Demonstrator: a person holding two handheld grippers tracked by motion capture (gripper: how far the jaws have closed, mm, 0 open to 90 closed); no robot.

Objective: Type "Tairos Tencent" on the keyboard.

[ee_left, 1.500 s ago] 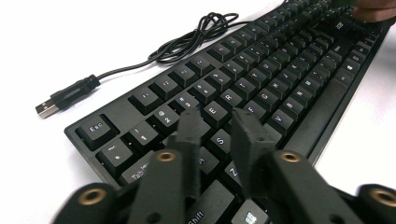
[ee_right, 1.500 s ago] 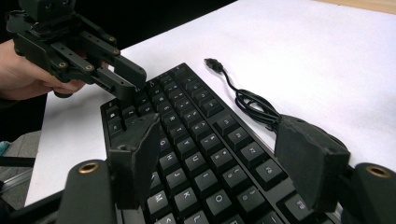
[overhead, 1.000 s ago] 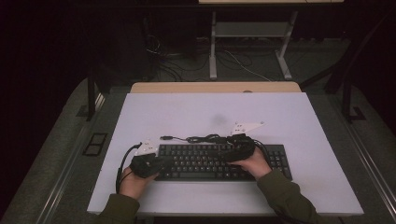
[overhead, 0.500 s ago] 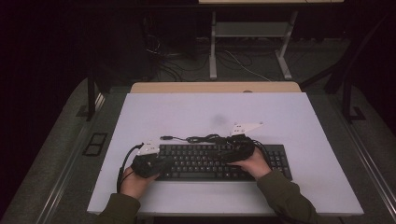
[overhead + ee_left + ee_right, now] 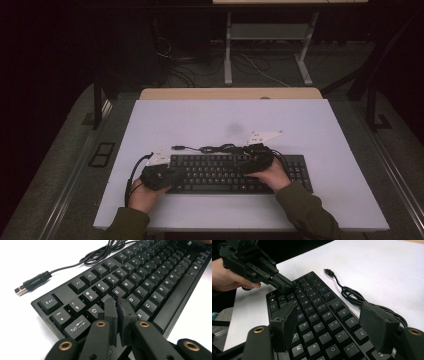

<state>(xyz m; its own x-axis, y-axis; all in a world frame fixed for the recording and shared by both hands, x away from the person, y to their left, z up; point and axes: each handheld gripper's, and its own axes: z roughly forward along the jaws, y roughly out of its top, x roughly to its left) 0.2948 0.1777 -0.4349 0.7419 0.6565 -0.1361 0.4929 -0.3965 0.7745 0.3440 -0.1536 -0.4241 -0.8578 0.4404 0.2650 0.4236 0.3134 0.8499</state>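
A black keyboard (image 5: 220,172) lies near the front of the white table (image 5: 225,120). Its cable is bunched behind it and ends in a loose USB plug (image 5: 21,290). My left gripper (image 5: 117,301) hovers low over the keys at the keyboard's left end, around the A and S keys. Its pads are almost together with nothing between them, and they have just eased apart by a sliver. My right gripper (image 5: 329,306) stands open above the middle-right keys, its jaws wide apart and holding nothing. The right gripper view looks across to the left gripper (image 5: 287,285), whose tip points down at the keyboard (image 5: 317,315).
The coiled cable (image 5: 352,297) lies on the table just behind the keyboard. A tan desk edge (image 5: 230,93) adjoins the table's far side, with a metal frame and loose cords (image 5: 260,70) on the dark floor beyond.
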